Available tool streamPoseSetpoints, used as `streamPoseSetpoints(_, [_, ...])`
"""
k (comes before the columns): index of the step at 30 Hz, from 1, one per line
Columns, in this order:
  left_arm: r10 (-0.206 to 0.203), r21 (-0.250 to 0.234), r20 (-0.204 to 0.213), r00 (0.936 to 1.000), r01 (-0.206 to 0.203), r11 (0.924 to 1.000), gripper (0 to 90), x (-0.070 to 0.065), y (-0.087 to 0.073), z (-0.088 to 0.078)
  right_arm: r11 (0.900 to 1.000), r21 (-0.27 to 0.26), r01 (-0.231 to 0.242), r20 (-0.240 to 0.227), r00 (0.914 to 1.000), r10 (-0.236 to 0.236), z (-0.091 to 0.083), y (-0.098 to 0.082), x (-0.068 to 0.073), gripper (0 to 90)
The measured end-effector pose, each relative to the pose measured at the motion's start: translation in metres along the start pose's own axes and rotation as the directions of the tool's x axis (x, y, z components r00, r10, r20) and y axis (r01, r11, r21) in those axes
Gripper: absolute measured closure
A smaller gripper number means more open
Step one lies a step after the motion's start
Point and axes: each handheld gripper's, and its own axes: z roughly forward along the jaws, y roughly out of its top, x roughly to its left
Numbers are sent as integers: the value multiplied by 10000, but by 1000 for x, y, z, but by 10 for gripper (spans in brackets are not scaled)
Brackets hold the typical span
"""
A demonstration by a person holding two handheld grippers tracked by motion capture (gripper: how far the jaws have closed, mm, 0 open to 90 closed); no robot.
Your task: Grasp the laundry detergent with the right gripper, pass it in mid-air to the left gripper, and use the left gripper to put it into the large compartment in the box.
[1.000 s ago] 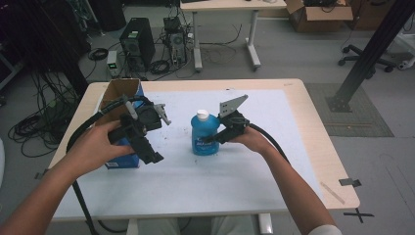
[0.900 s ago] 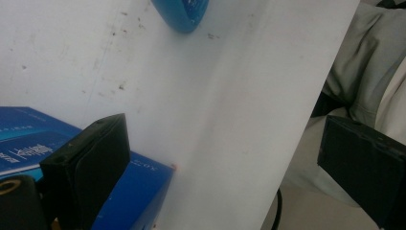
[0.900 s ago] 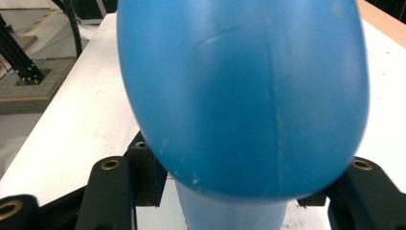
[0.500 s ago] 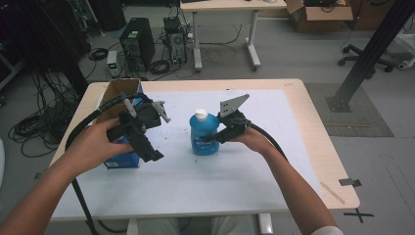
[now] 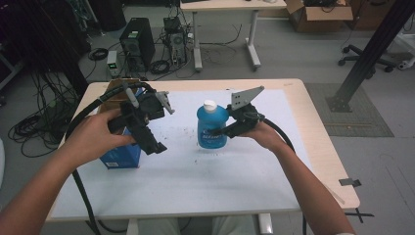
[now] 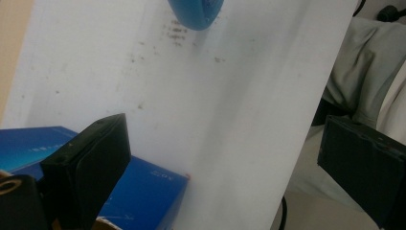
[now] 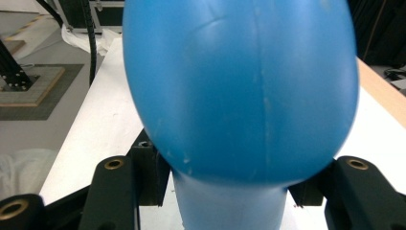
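Observation:
A blue plastic bottle (image 5: 212,126) with a white cap hangs upright just above the white table mat (image 5: 235,191), and my right gripper (image 5: 226,131) is shut on its side from the right. In the right gripper view the bottle (image 7: 239,91) bulges between the two black jaws of that gripper (image 7: 237,201). My left gripper (image 5: 157,126) hovers over a blue carton (image 5: 116,155) at the table's left, open, with nothing between its jaws. From the left gripper view (image 6: 225,182) I see the carton (image 6: 143,191) below and the bottle's bottom edge (image 6: 196,12) at the top.
The blue carton has an open brown flap (image 5: 117,88) at its far side. Small dark specks (image 5: 188,132) dot the mat near the bottle. The table's near edge and the person's grey trouser legs (image 6: 364,72) lie close by. Computer towers (image 5: 134,44) and cables stand on the floor beyond.
The right gripper has risen a little with the bottle in its grip. The left gripper has also lifted slightly above the carton.

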Motion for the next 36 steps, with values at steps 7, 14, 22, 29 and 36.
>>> streamPoseSetpoints(7, [330, -144, -80, 9994, -331, 9993, 45, 1, 13, -13, 10000, -10, 78, 167, 9998, -78, -19, 11, 11, 429])
streamPoseSetpoints(14, [674, -339, 43, 9977, -673, 9972, 44, 2, 29, -22, 9999, 76, 93, 217, 9997, -95, -31, 20, 22, 429])
streamPoseSetpoints(22, [972, -340, 19, 9953, -971, 9947, 46, -2, 42, -29, 9997, 225, 67, 250, 9997, -73, -41, 25, 32, 429])
streamPoseSetpoints(29, [1143, -368, 24, 9934, -1141, 9928, 45, 1, 52, -35, 9992, 389, 31, 220, 9998, -39, -44, 25, 40, 430])
streamPoseSetpoints(36, [1385, -398, 40, 9904, -1382, 9896, 45, 3, 62, -40, 9980, 628, -119, 73, 9999, 115, -42, 23, 46, 431])
